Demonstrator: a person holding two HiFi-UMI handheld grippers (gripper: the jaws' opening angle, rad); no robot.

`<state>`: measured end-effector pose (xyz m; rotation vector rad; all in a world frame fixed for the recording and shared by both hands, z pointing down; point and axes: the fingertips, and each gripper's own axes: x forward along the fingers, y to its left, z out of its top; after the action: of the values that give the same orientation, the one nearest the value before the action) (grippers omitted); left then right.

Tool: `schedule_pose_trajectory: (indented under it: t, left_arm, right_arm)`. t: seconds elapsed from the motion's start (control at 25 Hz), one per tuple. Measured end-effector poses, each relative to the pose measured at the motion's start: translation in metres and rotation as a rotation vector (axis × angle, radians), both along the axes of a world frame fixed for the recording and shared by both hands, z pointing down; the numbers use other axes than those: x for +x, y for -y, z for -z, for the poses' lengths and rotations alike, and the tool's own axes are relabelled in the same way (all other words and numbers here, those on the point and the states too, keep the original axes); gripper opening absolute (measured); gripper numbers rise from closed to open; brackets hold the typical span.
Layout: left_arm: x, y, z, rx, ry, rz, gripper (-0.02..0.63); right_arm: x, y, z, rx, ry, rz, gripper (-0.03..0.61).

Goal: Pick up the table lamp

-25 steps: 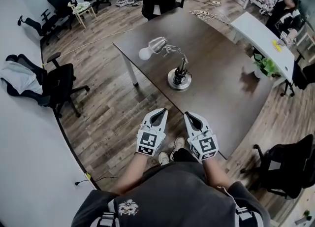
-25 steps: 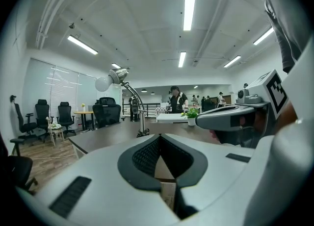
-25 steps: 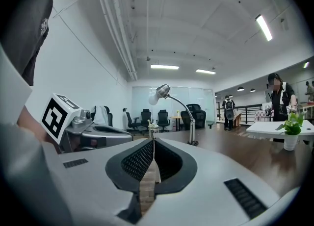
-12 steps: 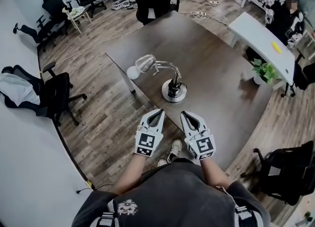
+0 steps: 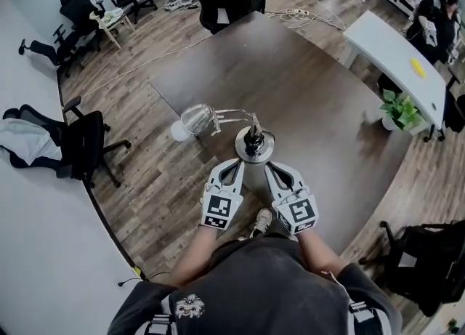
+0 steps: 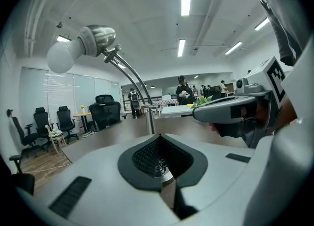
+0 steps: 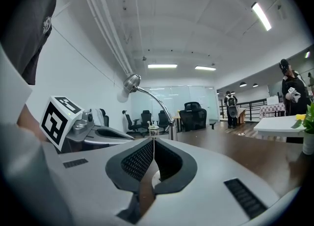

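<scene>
Dark brown table (image 5: pixel 334 101) fills the mid of the head view, standing skewed on the wood-plank floor (image 5: pixel 145 174). On it: the table lamp (image 5: pixel 252 136), stem upright, round chrome base (image 5: pixel 256 152) sitting flat on the top, right by the near left edge. Curved arm runs left from the stem, & the metal head (image 5: pixel 196 118) w/ its white bulb (image 5: pixel 178 131) hangs out past the table edge, over the floor, touching neither. In both gripper views the same brown top stretches away behind the stem, w/ a soft sheen.
</scene>
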<state>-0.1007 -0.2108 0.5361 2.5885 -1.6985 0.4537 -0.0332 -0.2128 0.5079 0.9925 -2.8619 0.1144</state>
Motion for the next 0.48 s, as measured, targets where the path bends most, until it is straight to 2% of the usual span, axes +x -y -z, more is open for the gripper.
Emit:
schedule_pose_trajectory:
  t: [0.48]
  left_arm:
    - [0.006,0.042,-0.009,-0.026,-0.002,-0.009,0.008]
  right_arm:
    - [0.008,0.047,-0.008,-0.021,0.006,-0.013,0.028]
